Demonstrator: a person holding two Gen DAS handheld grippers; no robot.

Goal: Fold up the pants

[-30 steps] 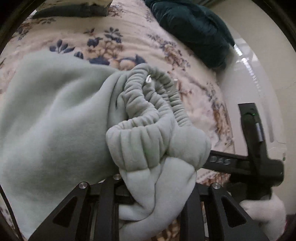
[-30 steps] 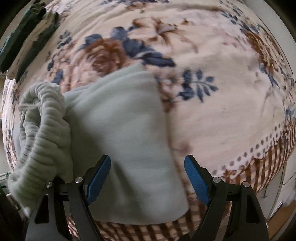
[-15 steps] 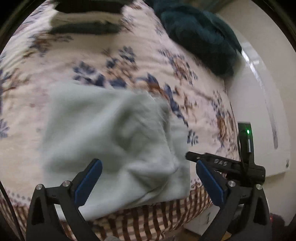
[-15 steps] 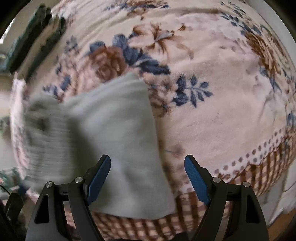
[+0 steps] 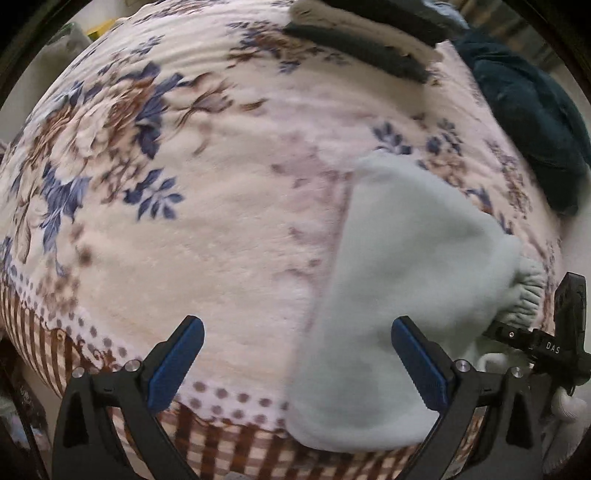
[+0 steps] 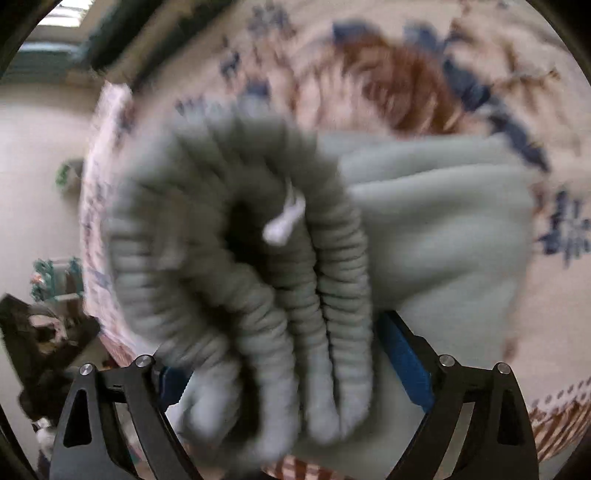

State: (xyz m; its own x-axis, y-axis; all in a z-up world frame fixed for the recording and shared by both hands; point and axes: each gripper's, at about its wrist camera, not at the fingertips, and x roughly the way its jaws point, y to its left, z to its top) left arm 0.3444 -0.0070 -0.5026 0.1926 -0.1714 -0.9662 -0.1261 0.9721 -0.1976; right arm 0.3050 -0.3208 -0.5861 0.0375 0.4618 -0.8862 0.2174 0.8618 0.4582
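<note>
The pale green fleece pants [image 5: 413, 288] lie folded on the floral blanket near its front edge, at the right of the left wrist view. My left gripper [image 5: 295, 362] is open and empty, with only its right pad [image 5: 417, 365] over the pants. In the right wrist view the ribbed elastic waistband [image 6: 266, 280] fills the space between the fingers of my right gripper [image 6: 291, 373]. The jaws stand wide apart around the bunched waistband. The view is blurred and I cannot tell whether they press on it. The right gripper's body [image 5: 546, 343] shows at the right edge of the left wrist view.
The floral blanket [image 5: 207, 206] covers the bed, with a brown checked border [image 5: 221, 439] at the front edge. A dark teal garment [image 5: 532, 122] lies at the back right. Folded dark and light clothes [image 5: 369, 33] sit at the far edge.
My left gripper let go of the waistband, opened, and swung left away from the pants. My right gripper moved from the folded leg to the waistband, which now sits between its fingers.
</note>
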